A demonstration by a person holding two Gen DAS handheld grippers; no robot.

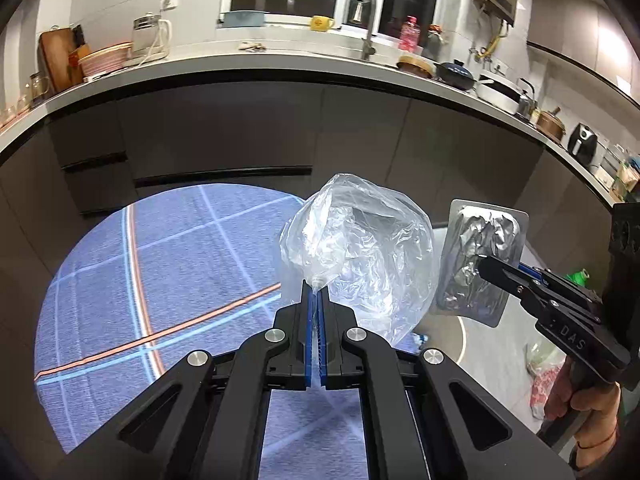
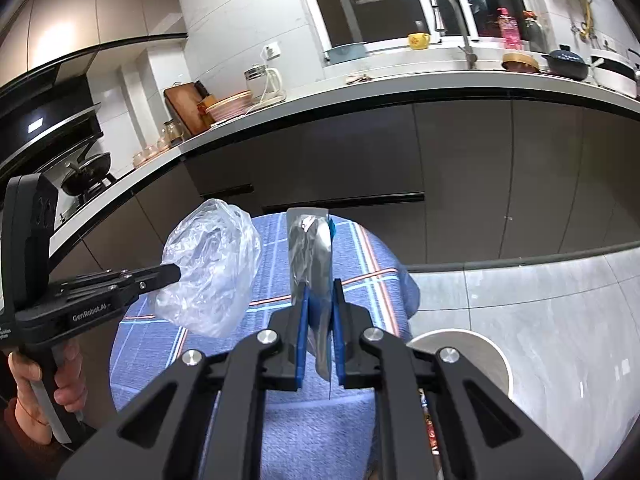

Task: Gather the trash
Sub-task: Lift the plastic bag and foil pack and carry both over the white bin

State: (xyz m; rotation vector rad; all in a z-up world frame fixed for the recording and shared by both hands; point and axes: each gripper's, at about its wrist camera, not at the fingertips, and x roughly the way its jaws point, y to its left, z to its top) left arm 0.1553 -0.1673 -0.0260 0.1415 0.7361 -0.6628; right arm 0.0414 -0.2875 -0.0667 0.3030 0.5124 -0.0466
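My left gripper (image 1: 316,292) is shut on a crumpled clear plastic bag (image 1: 360,252) and holds it in the air above a round table with a blue plaid cloth (image 1: 160,288). My right gripper (image 2: 319,284) is shut on a flat silver foil blister pack (image 2: 310,252), held upright over the cloth (image 2: 280,420). In the left wrist view the pack (image 1: 478,258) and the right gripper (image 1: 482,261) show to the right of the bag. In the right wrist view the bag (image 2: 212,268) and the left gripper (image 2: 174,274) show at the left.
A round bin with a white rim (image 2: 492,350) stands on the grey floor to the right of the table, with wrappers inside. More trash (image 1: 544,380) lies at the lower right. Dark kitchen cabinets (image 1: 240,132) and a cluttered counter (image 1: 280,56) stand behind.
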